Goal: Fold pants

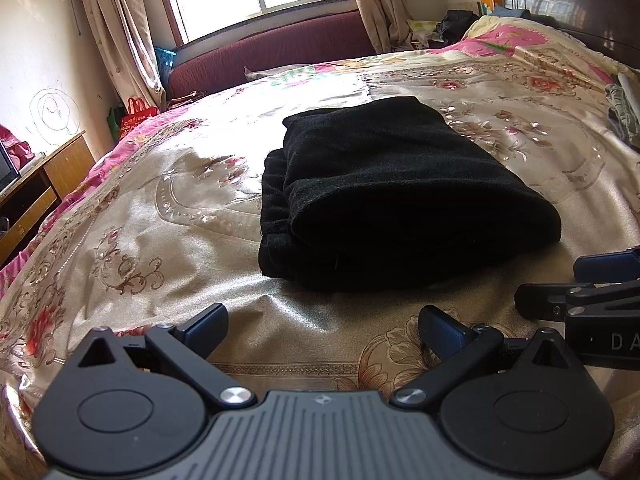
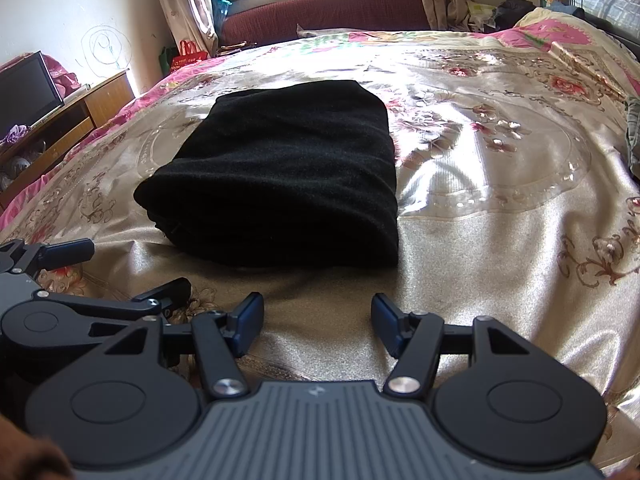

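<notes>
1. Your black pants (image 1: 392,196) lie in a compact, several-layer rectangle near the middle of the floral satin bedspread (image 1: 160,208); judged from that shape, the folding looks finished or nearly so.
2. Your left gripper (image 1: 322,330) is spread wide with nothing between its fingers, hovering over the cover near the bundle's closest edge but not touching it.
3. Your right gripper (image 2: 318,322) is likewise released and empty, its fingers apart above bare bedspread just short of the pants (image 2: 276,176).
4. What may be left, at most, is tidying: in the left wrist view a lower layer with a gathered, waistband-like edge sticks out past the top layer on the bundle's left side, so the stack is not perfectly flush.
5. That offset shows only from the left wrist; from the right wrist the bundle reads as one smooth block with a rounded near fold.
6. The right wrist view alone shows a dark TV screen (image 2: 28,88) on the wooden cabinet (image 2: 96,104) at the left wall.
7. Each view catches the other gripper at its edge, so you are holding them close, side by side.
</notes>
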`<state>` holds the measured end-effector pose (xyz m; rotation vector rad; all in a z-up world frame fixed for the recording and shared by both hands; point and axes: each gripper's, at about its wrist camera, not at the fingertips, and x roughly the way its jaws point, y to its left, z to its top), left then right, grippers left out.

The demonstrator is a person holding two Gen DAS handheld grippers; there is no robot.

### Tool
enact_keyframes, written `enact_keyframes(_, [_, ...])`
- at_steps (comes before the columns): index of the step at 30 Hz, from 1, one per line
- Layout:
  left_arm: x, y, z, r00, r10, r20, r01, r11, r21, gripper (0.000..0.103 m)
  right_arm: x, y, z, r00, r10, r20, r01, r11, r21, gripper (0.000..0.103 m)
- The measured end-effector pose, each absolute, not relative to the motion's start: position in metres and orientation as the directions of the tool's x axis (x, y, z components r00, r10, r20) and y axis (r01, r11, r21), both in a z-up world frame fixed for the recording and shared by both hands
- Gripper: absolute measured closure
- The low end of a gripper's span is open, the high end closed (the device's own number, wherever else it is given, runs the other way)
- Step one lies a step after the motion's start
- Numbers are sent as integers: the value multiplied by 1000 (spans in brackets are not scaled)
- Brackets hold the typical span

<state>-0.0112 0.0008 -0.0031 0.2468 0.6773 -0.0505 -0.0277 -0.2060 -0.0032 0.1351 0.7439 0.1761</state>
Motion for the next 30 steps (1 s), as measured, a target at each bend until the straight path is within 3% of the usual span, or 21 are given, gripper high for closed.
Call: enact_keyframes(30, [-13,0,-2,785,50,-617,118,966,229,0,-28,-206,-5,721,205,-662,-116,977,177,41])
